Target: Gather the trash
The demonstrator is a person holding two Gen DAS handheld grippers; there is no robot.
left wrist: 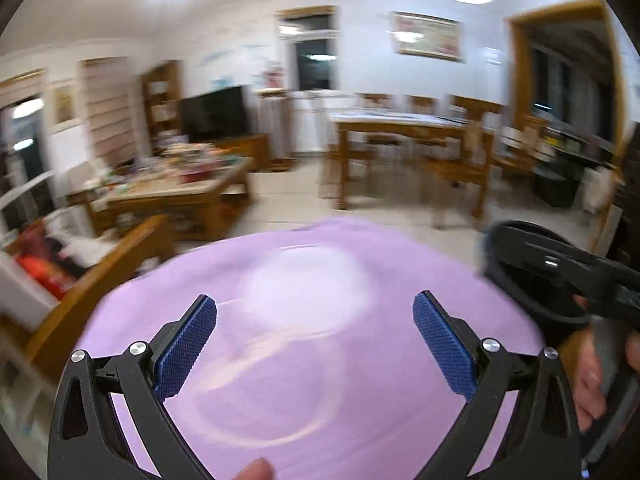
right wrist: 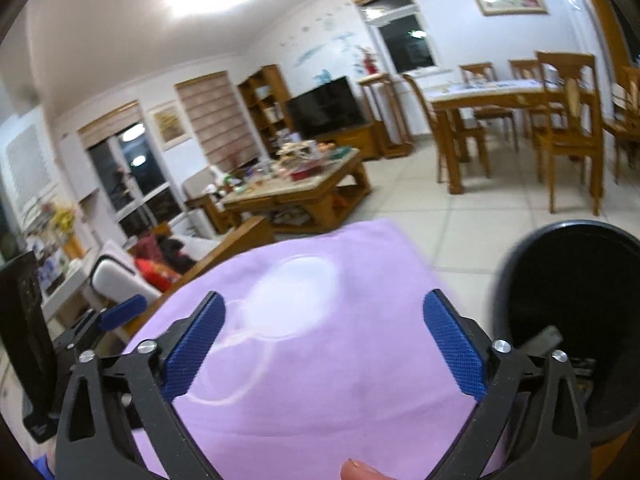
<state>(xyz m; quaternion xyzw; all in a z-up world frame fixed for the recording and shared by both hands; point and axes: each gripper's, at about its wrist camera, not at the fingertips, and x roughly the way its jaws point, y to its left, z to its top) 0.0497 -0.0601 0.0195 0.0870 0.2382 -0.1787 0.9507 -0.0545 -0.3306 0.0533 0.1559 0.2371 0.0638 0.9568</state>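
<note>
Both the left gripper [left wrist: 315, 310] and right gripper [right wrist: 324, 306] are spread wide above a purple cloth [right wrist: 320, 380]; nothing is gripped.

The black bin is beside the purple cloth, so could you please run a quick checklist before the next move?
1. Left gripper open and holding nothing: ok.
2. Right gripper open and holding nothing: ok.
3. Black bin uncovered, to the right of the purple cloth: ok.
4. Trash in sight on the cloth: not ok, none shows there.
5. Left wrist view sharp enough to aim: not ok, it is motion-blurred.
6. How full the bin is: cannot tell, its inside is dark.
</note>
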